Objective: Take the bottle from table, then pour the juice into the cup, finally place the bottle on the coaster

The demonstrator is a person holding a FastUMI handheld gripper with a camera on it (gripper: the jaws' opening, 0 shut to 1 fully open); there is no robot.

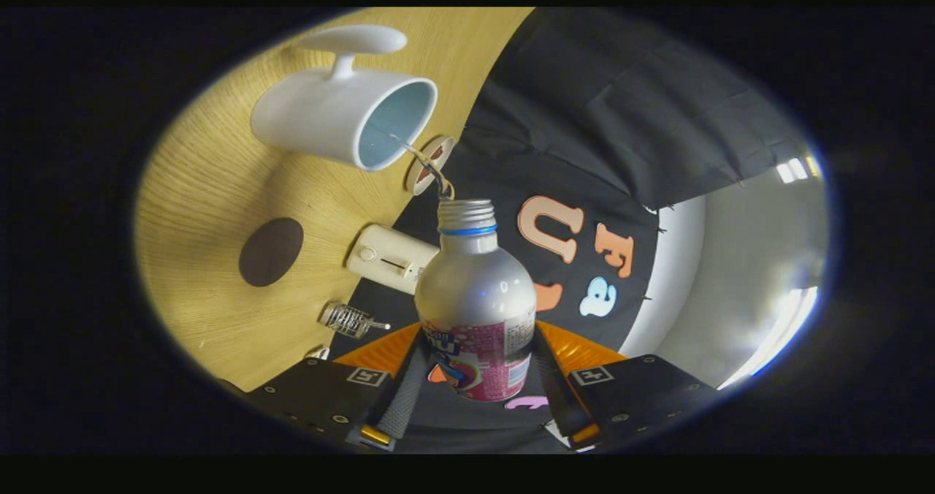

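Now claw (476, 377) grips bottle (476, 311) (tilted), juice streaming into cup (343, 114); coaster (271, 251), toaster (391, 258) nearby.

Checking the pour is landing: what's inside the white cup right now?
A thin stream from the bottle, which the gripper has clamped, runs over the rim into the white cup. Its pale blue inner wall shows; the bottom and liquid level are hidden by the cup's angle.
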